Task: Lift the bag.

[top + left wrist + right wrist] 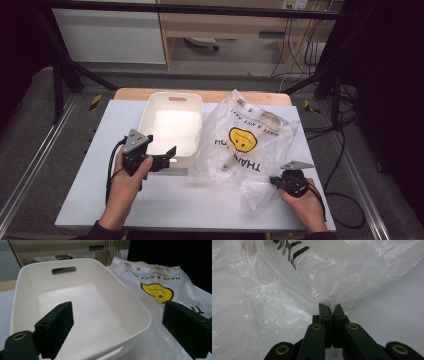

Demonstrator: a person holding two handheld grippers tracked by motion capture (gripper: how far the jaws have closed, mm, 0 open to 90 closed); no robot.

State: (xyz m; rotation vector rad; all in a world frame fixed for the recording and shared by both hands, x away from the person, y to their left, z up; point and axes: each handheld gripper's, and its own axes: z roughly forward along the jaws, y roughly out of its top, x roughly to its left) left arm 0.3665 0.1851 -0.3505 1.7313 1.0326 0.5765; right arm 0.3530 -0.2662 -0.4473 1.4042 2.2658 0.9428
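Note:
A clear plastic bag (pixel 245 140) with a yellow smiley face and black lettering lies crumpled on the white tabletop (pixel 175 200). Pale items show dimly through the film. My right gripper (pixel 274 182) rests at the bag's near right corner, and in the right gripper view the gripper (pixel 331 307) is shut on a pinched fold of the bag (pixel 287 290). An empty white tub (pixel 172 96) with a handle slot stands left of the bag. My left gripper (pixel 170 156) is open at the tub's near rim. In the left gripper view the gripper (pixel 117 307) has wide jaws framing the tub (pixel 82 265) and the bag (pixel 160 277).
Black frame posts and metal rails run along both sides of the table. Cables trail on the floor at the right. Shelving and a cabinet stand beyond the far edge. Bare tabletop lies between my two hands.

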